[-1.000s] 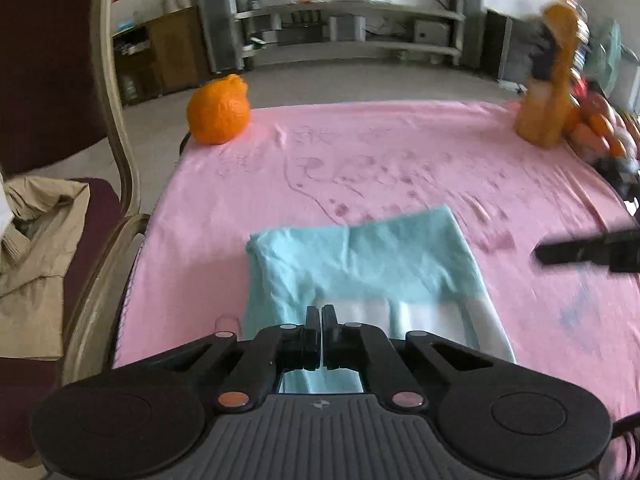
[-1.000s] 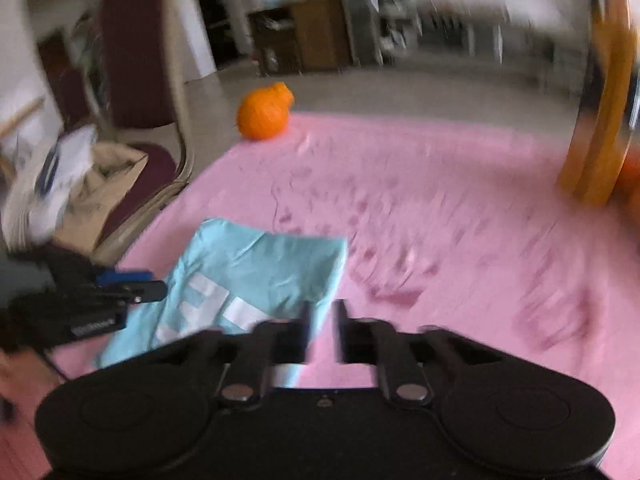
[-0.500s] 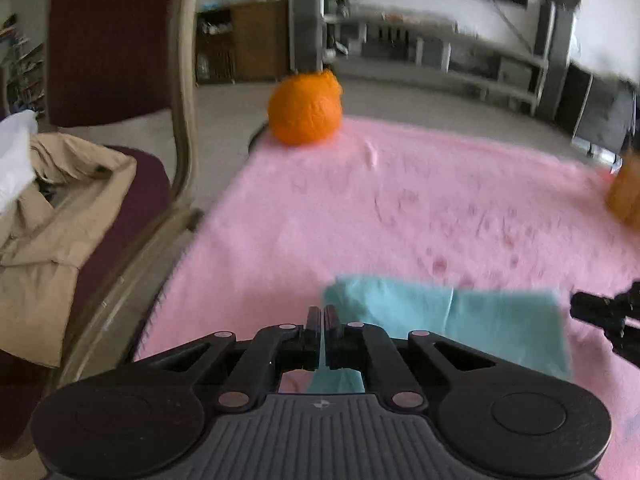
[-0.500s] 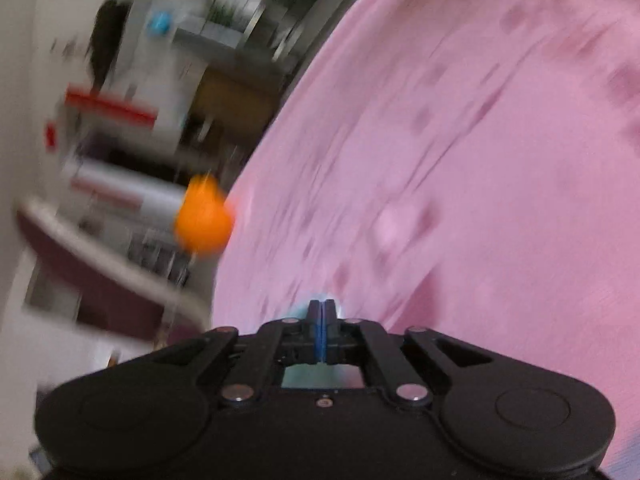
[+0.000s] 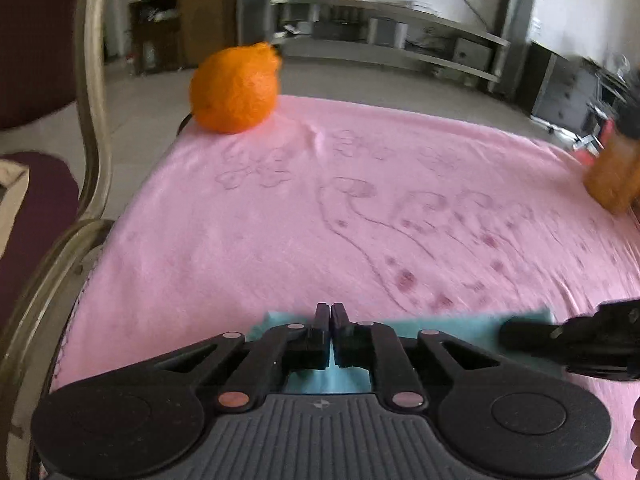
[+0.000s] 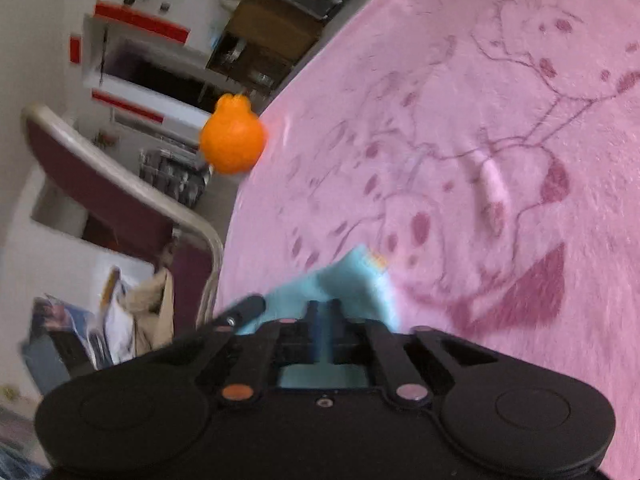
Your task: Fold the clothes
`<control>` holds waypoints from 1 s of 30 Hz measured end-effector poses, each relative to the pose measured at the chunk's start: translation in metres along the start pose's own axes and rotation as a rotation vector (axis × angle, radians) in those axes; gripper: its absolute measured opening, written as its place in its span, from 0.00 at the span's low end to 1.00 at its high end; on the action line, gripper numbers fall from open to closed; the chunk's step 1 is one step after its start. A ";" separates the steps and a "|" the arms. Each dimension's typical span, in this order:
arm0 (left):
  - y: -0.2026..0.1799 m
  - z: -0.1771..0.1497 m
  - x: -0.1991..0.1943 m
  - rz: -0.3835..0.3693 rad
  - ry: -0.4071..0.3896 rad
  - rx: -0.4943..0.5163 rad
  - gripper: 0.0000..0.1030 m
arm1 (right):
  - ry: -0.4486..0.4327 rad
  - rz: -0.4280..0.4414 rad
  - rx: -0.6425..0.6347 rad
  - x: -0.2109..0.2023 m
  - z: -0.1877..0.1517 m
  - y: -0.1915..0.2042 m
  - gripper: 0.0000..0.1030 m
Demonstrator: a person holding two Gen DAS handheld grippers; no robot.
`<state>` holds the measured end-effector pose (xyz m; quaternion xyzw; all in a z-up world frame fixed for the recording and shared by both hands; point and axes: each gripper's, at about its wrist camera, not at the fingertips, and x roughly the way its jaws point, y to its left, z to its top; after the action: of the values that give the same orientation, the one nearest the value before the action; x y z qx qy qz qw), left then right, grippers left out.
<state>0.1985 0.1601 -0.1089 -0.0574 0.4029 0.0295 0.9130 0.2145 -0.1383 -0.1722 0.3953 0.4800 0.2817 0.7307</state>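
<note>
While both tools (image 5: 331,316) (image 6: 325,312) pinched the shirt (image 6: 340,284) tight, they needed to move evenly together.

Things on the blanket

Shirt (image 5: 452,326) near front edge of blanket (image 5: 280,232); fruit (image 5: 234,88) at far left corner; chair (image 5: 60,200) left.

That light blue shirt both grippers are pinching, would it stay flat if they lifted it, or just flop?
Probably flop. The shirt is thin cloth, and in the right wrist view its corner already curls and bunches beyond the right hand-held gripper. It likely sags between there and the left hand-held gripper. It looks light, and may drag on the fuzzy pink blanket.
</note>
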 end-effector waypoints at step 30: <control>0.003 -0.117 -0.148 0.011 0.159 0.173 0.12 | -0.009 -0.280 -0.321 -0.108 -0.120 0.096 0.14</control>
<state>0.0129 0.1469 -0.0782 0.0217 0.4755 -0.0051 0.8794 0.0592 -0.1358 -0.0666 0.2047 0.4760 0.2486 0.8184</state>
